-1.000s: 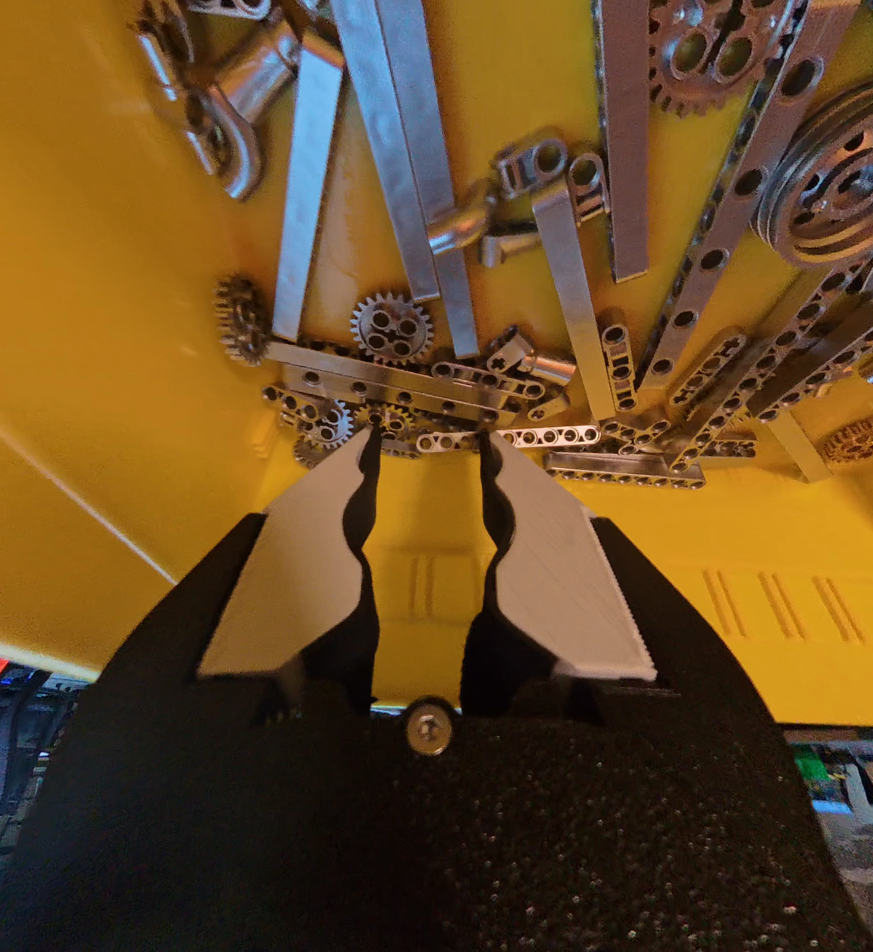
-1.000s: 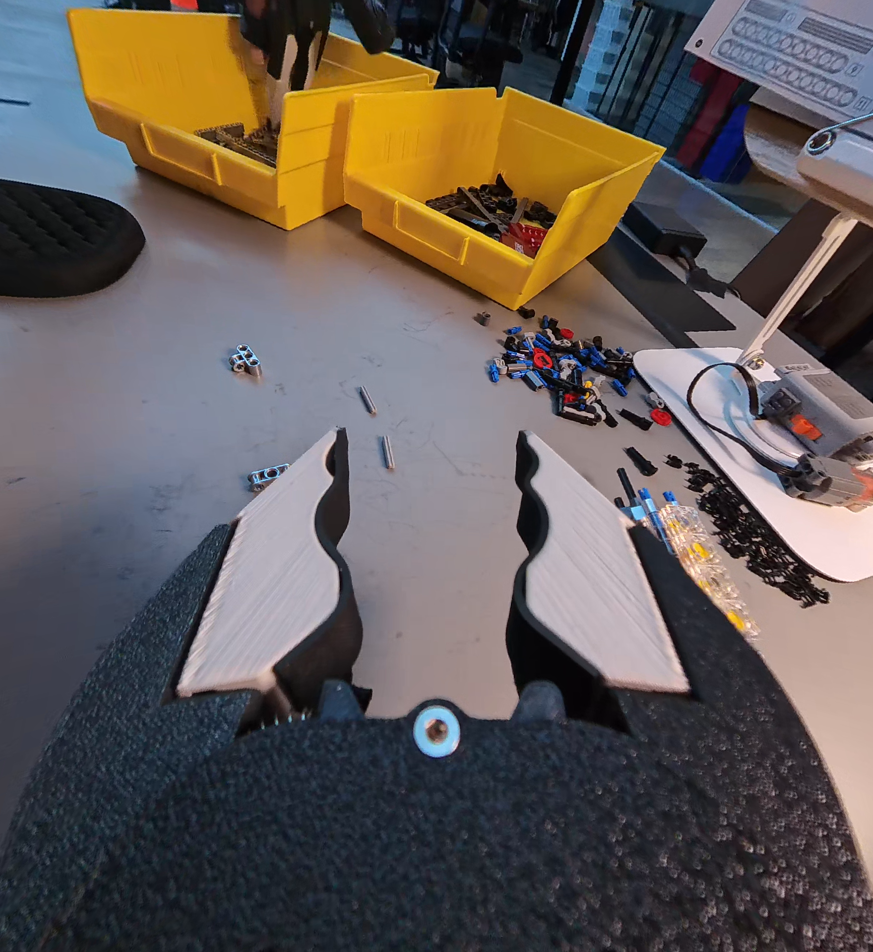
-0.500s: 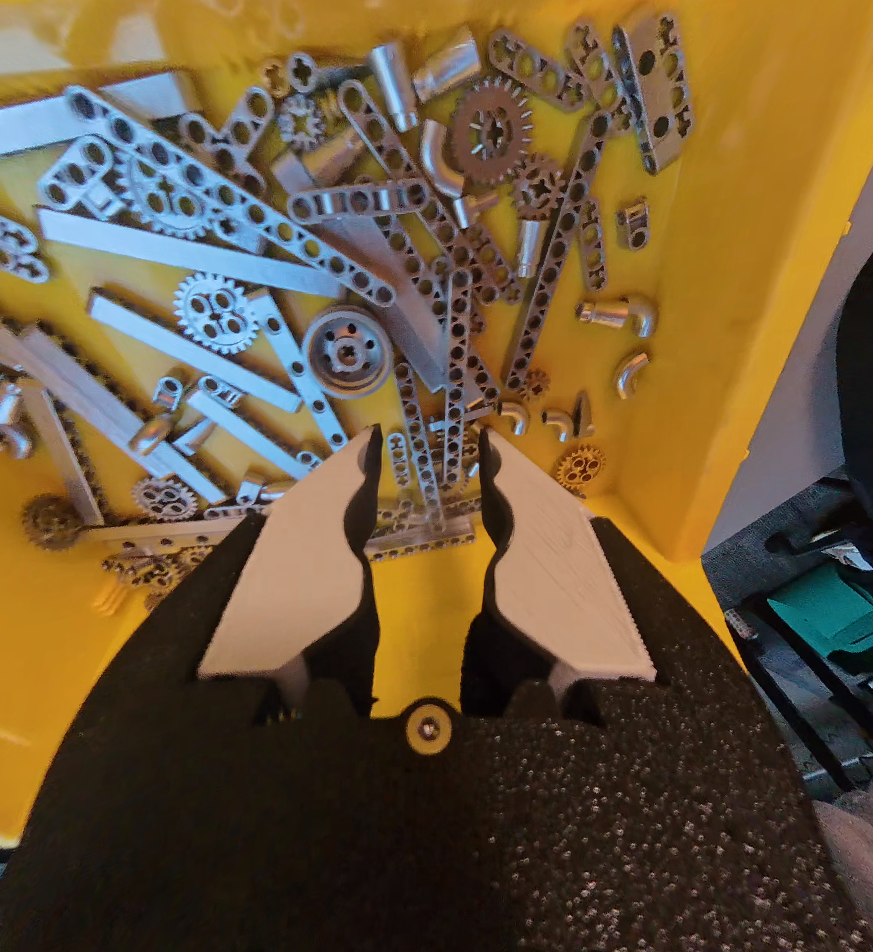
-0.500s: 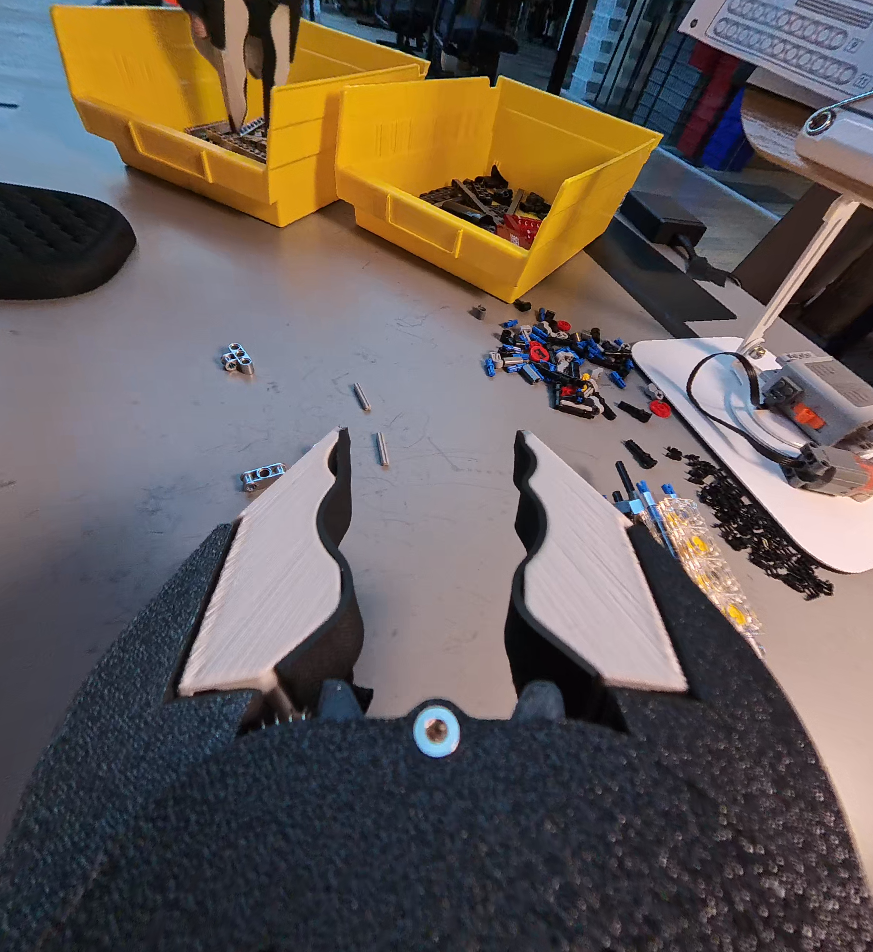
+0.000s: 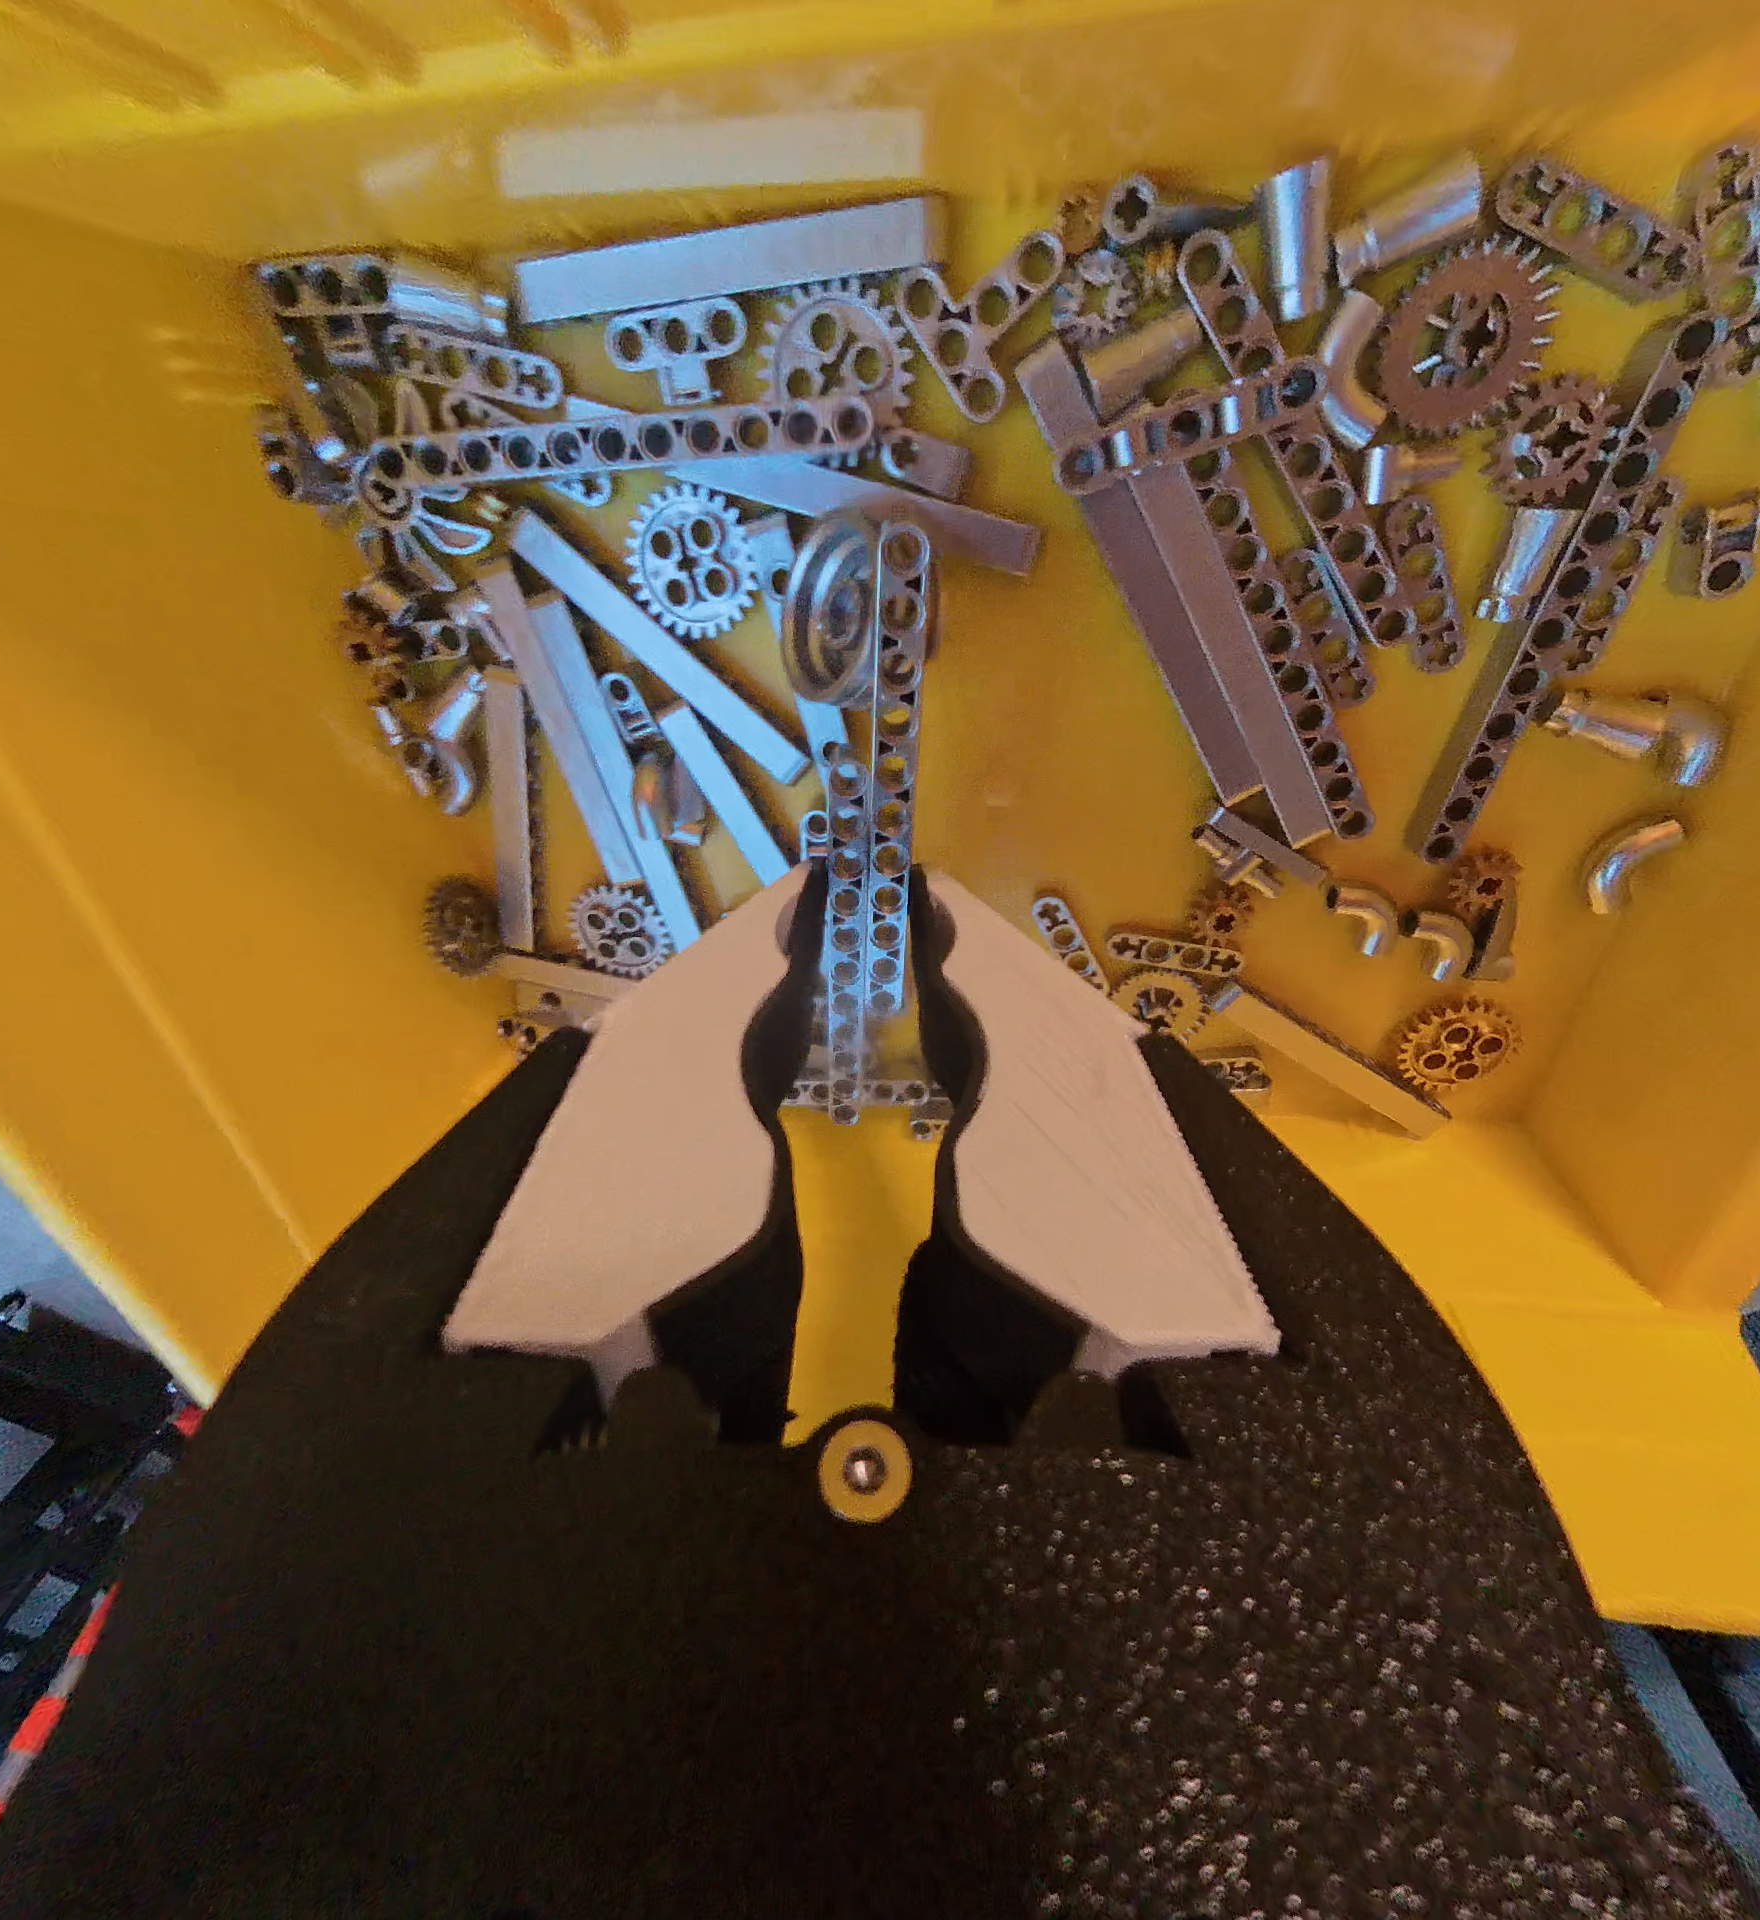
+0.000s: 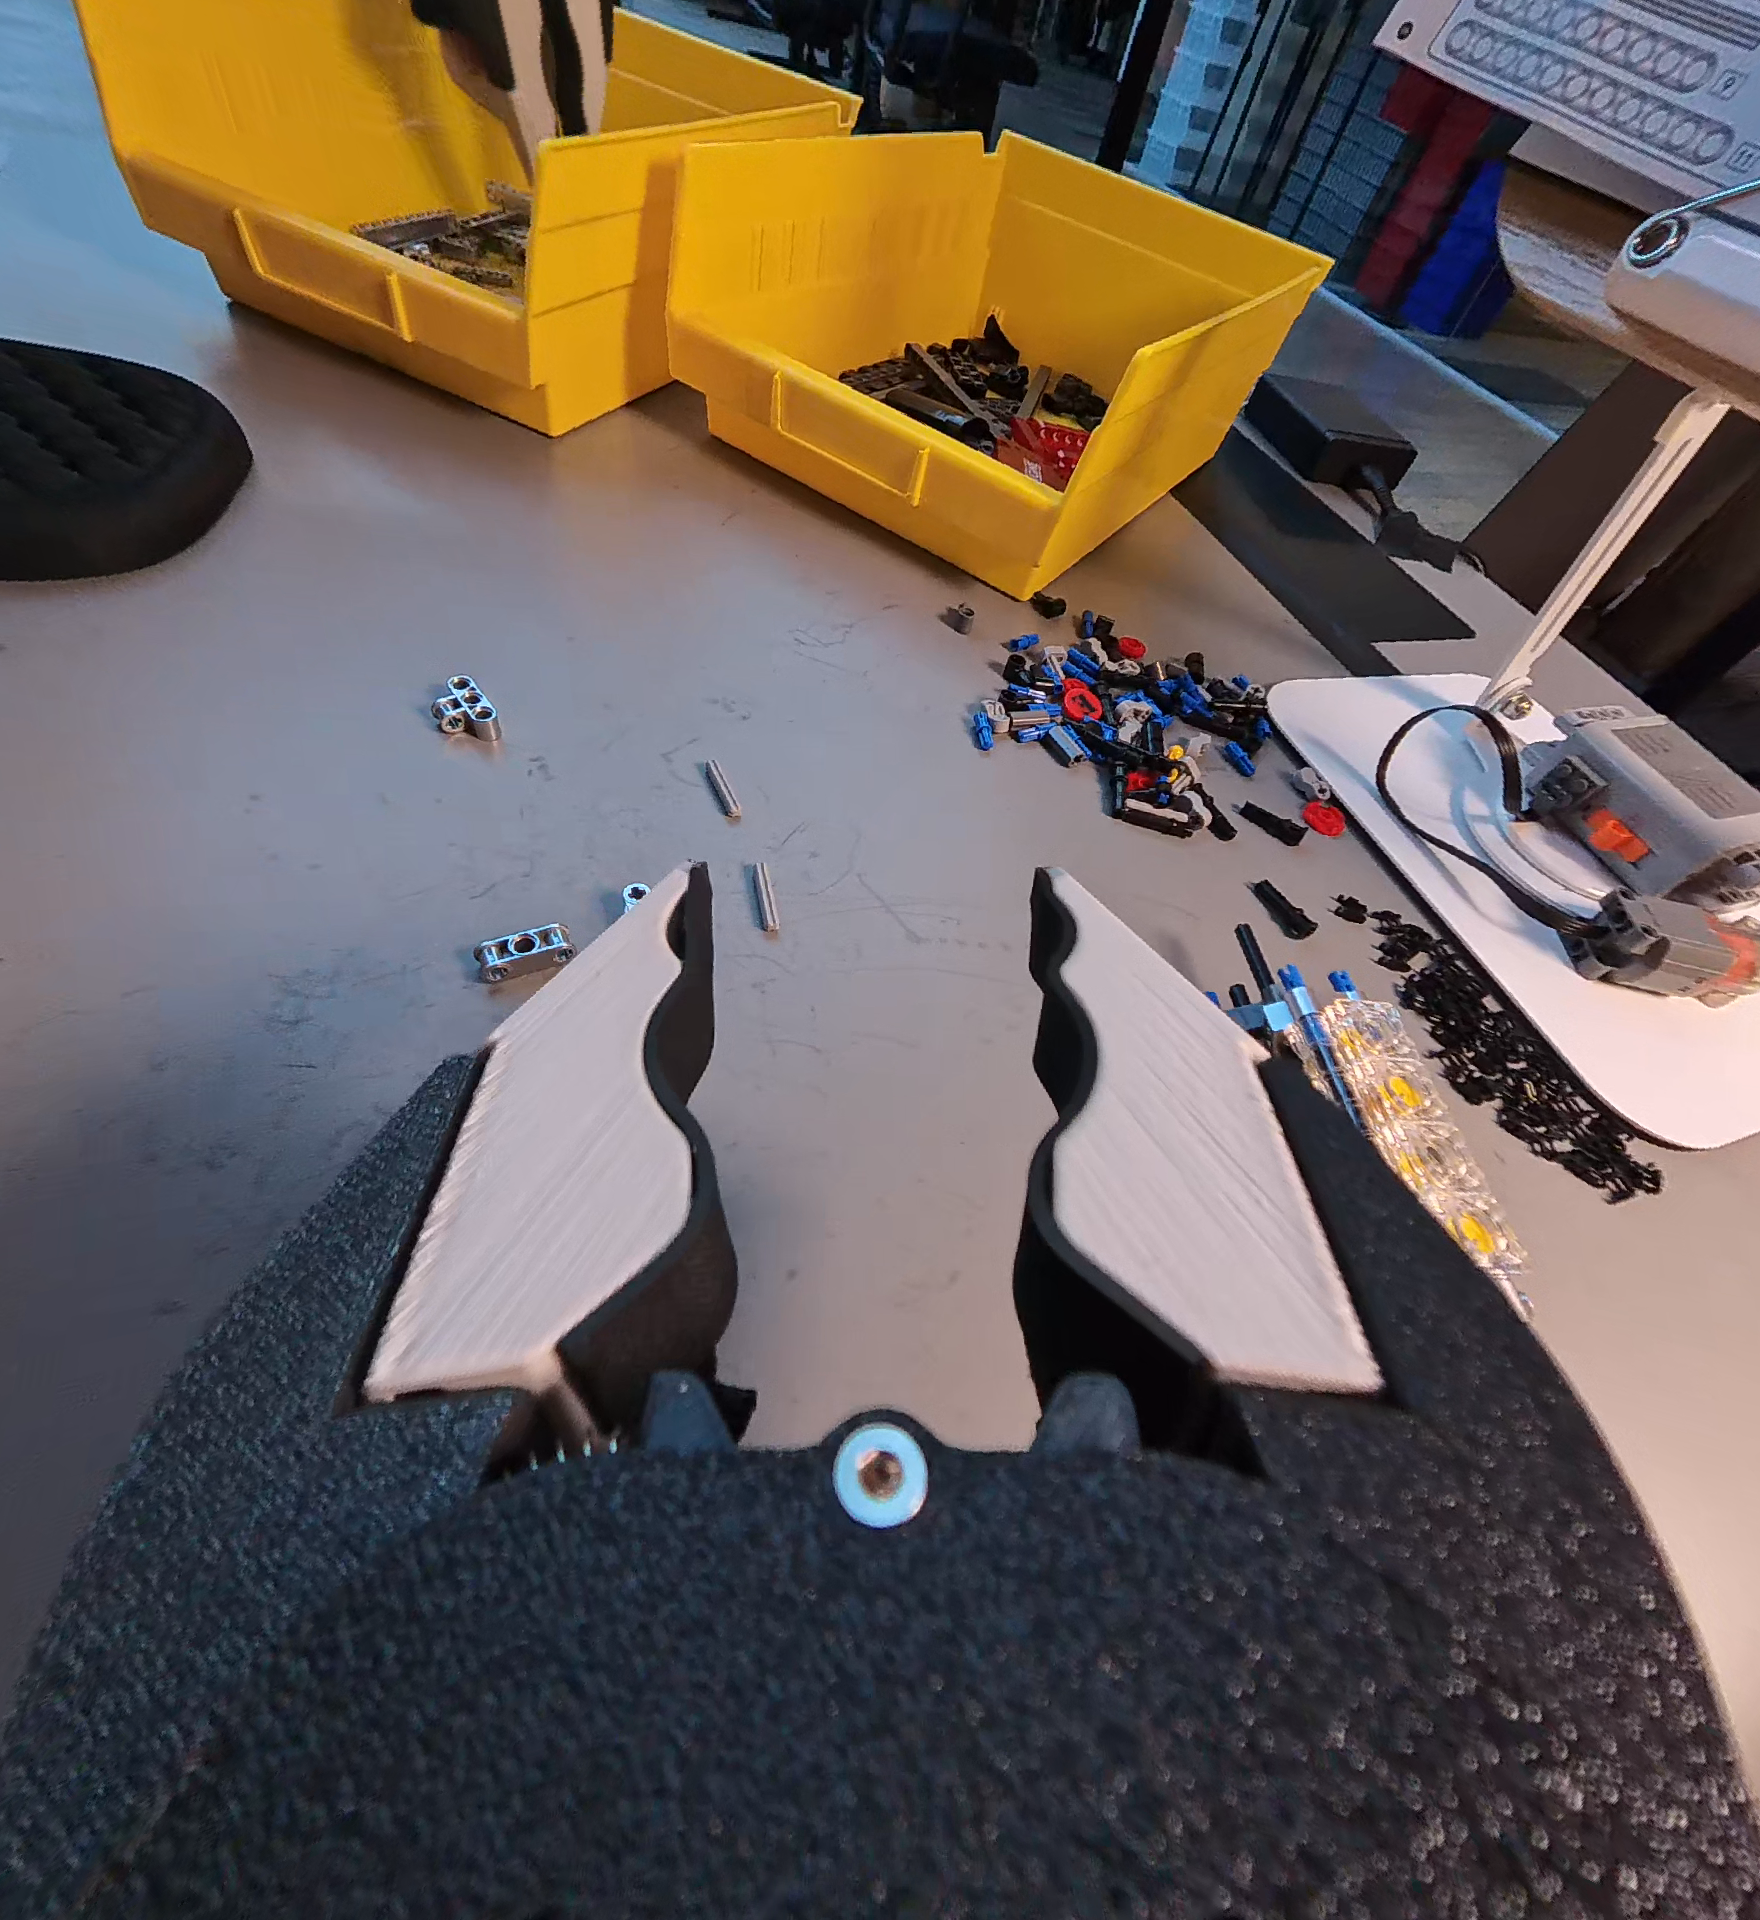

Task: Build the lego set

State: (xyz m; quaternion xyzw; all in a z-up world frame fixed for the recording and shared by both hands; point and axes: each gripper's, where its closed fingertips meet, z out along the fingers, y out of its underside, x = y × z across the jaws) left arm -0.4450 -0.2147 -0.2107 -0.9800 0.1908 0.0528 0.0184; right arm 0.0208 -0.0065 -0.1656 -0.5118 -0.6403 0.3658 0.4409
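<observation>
My left gripper (image 5: 863, 883) reaches into a yellow bin (image 5: 128, 623) full of grey holed beams, gears and elbow pieces. Its jaws are shut on a long grey holed beam (image 5: 891, 727) with a shorter one beside it; both run up between the fingers. A grey pulley wheel (image 5: 829, 623) lies just behind the beam. My right gripper (image 6: 865, 883) is open and empty, low over the grey table. A short grey axle (image 6: 764, 896) lies just ahead of its left finger, and a small grey connector (image 6: 523, 951) lies to the left. The left gripper also shows far off in the right wrist view (image 6: 533, 94).
A second yellow bin (image 6: 855, 239) holds black and red parts. A pile of blue, black and red pins (image 6: 1115, 717) lies at the right. A white board (image 6: 1634, 1039) carries a grey motor (image 6: 1665, 800) and its cable. A black pad (image 6: 45, 457) lies at the left. Spacing between my two grippers at the tips: around 50 centimetres. Measured from the fingertips, the small grey connector (image 6: 523, 951) is 9 centimetres or so from the right gripper and 45 centimetres from the left.
My left gripper has swung across the bin and closed on the grey beams. My right gripper has barely moved and stays open.
</observation>
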